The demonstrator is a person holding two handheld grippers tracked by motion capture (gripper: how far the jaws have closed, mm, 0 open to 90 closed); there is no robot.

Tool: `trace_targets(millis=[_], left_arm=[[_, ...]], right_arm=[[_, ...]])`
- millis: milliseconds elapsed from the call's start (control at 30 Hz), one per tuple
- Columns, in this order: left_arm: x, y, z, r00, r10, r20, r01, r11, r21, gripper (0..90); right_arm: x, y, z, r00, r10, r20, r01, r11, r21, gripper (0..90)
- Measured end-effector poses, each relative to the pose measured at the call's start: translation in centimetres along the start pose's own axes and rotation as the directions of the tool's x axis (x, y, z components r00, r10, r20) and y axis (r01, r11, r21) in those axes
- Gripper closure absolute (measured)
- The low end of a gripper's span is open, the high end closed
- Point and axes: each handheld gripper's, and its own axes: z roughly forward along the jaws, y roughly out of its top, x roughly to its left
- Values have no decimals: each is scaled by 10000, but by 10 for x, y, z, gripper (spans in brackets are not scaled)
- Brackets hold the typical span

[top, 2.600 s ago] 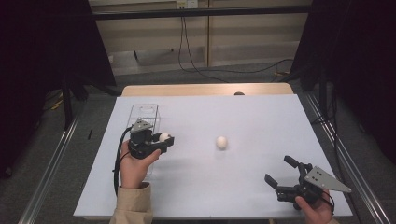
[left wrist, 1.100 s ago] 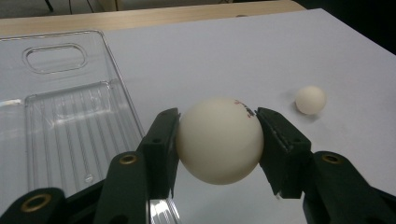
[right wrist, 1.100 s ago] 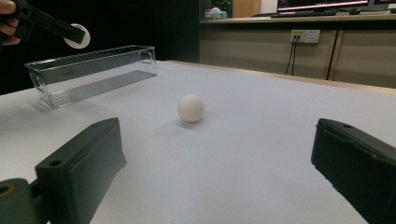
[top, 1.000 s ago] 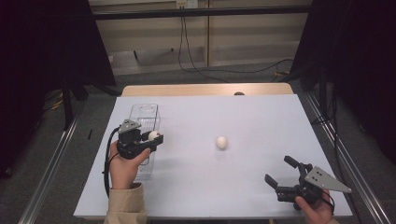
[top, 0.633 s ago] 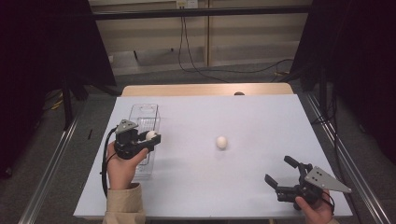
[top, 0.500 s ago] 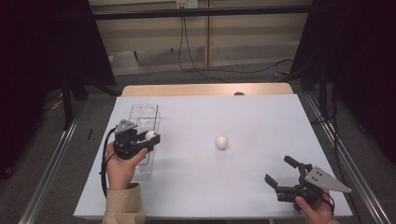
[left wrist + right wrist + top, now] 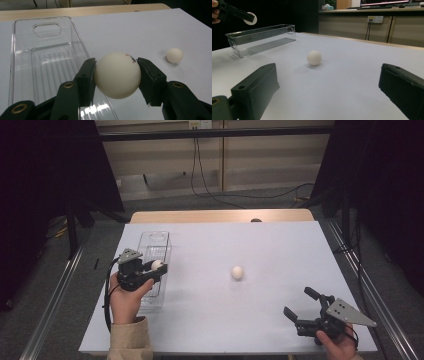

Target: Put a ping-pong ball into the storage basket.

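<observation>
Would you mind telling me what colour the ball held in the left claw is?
The ball is off-white, with small reddish markings near its top; the left gripper view shows it best.

Pale table (image 7: 280, 245), dark curtains (image 7: 45, 170), grey floor (image 7: 210, 200)

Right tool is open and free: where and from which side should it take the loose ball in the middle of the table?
Grip the loose ball across its widest middle, one jaw on each side. It is round, so no side is better by shape; it lies alone on the bare table. The right tool already faces it with open jaws, so a low, level approach straight ahead looks simplest. Close gently, as it may roll.
</observation>
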Motion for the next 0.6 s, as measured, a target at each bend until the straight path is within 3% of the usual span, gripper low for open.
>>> trace_targets(millis=[600], left_arm=[[7,-3,-2,9998,-39,-196,38,10000,-40,511]], right_arm=[[0,0,0,10000,-4,4,4,10000,3,18]])
